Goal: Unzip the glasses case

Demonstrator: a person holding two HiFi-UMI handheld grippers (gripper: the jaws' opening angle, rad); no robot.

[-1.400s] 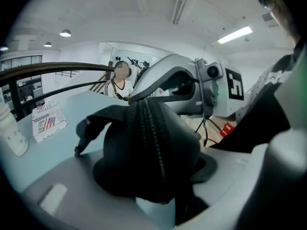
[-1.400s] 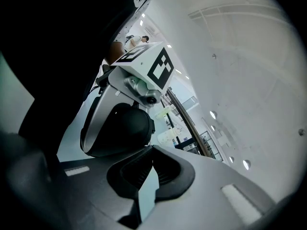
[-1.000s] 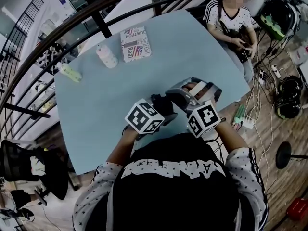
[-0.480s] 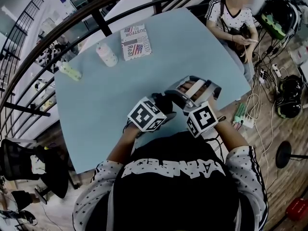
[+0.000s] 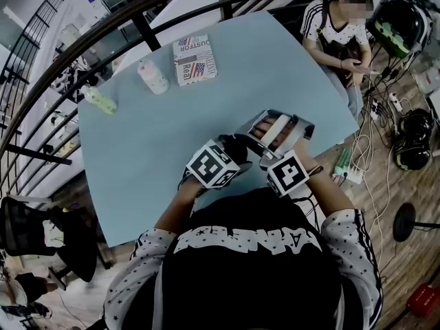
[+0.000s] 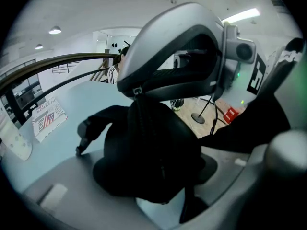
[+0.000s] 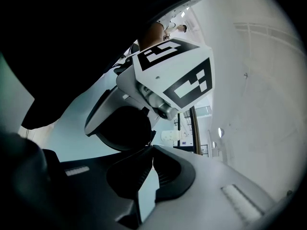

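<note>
A black glasses case [image 5: 234,148] hangs over the near part of the pale blue table [image 5: 151,157], held between both grippers. My left gripper [image 5: 237,151] is shut on the case [image 6: 144,147], whose dark body fills the space between the grey fingers [image 6: 72,186]. My right gripper [image 5: 244,136] comes in from the right. Its fingertips are shut at the top of the case on what looks like the zip pull [image 6: 137,91]. In the right gripper view the right gripper [image 7: 151,147] has its tips pressed together at the edge of the case [image 7: 122,128], below the left gripper's marker cube [image 7: 177,75].
At the table's far side lie a printed booklet [image 5: 194,60], a white bottle [image 5: 152,78] and a pale green bottle [image 5: 101,102]. A person [image 5: 340,33] sits at the far right corner. A dark railing [image 5: 82,43] curves behind the table; cables and gear cover the floor at right.
The right gripper has rolled a little about its own axis. Both grippers stay at the case in the same spot.
</note>
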